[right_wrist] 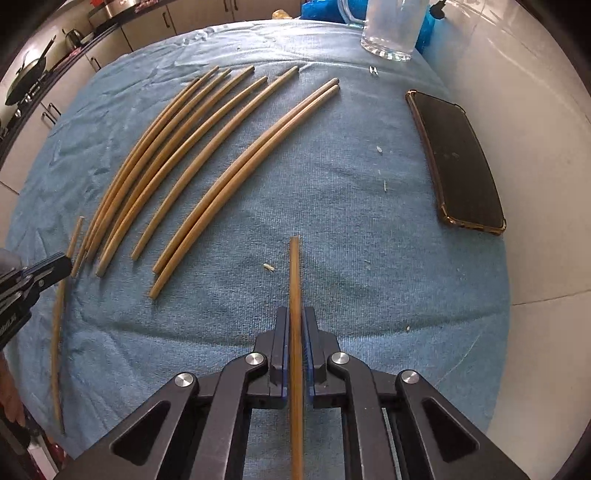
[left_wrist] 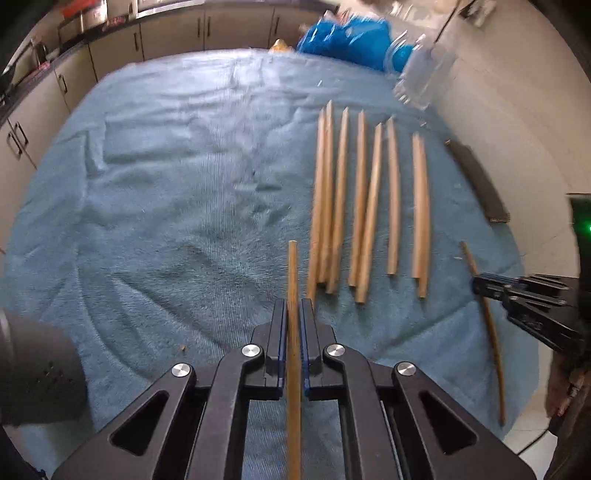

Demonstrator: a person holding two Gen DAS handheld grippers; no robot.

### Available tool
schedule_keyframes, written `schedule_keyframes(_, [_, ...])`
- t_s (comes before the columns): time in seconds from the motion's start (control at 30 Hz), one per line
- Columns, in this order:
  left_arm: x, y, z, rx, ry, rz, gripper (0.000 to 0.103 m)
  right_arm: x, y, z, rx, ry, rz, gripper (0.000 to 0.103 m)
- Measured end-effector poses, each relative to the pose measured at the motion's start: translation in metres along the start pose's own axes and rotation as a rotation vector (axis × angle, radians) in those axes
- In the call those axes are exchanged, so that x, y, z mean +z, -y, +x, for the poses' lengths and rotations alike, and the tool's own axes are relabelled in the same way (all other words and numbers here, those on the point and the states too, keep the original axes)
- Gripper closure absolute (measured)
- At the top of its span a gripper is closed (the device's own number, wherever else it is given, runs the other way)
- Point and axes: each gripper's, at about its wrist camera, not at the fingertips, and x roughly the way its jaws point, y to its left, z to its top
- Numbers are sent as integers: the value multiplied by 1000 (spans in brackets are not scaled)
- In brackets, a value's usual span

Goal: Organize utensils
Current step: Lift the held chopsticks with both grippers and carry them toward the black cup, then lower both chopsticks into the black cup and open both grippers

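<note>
Several wooden chopsticks (left_wrist: pixel 360 206) lie side by side on a blue towel (left_wrist: pixel 166 184); they also show in the right wrist view (right_wrist: pixel 192 158). My left gripper (left_wrist: pixel 294 306) is shut on one chopstick (left_wrist: pixel 293 273), held above the towel just left of the row. My right gripper (right_wrist: pixel 295 314) is shut on another chopstick (right_wrist: pixel 294 273), held above the towel to the right of the row. Each gripper shows in the other's view: the right gripper (left_wrist: pixel 480 286) at the right edge, the left gripper (right_wrist: pixel 64 264) at the left edge.
A clear glass (right_wrist: pixel 391 29) stands at the towel's far edge, also seen blurred in the left wrist view (left_wrist: pixel 424 74). A black phone (right_wrist: pixel 458 158) lies at the towel's right side. Blue plastic (left_wrist: pixel 351 40) sits behind. Kitchen cabinets (left_wrist: pixel 110 55) run along the left.
</note>
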Motion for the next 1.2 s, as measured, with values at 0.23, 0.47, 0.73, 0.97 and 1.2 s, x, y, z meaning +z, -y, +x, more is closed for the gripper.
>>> schedule_keyframes(0.23, [-28, 4, -72, -76, 178, 33, 97, -32, -14, -47, 55, 193, -9, 97])
schedule_keyframes(0.47, [-60, 6, -127, -99, 339, 40, 97, -69, -37, -101, 126, 378, -22, 97])
schedule_keyframes(0.73, [-88, -4, -180, -121, 476, 21, 97, -98, -66, -151, 176, 554, -65, 97])
schedule_keyframes(0.97, [-94, -24, -224, -133, 591, -16, 97, -101, -94, -182, 217, 688, -75, 97])
schedule_keyframes(1.2, [-86, -52, -267, -87, 698, -52, 97, -81, -133, -201, 276, 754, -112, 96])
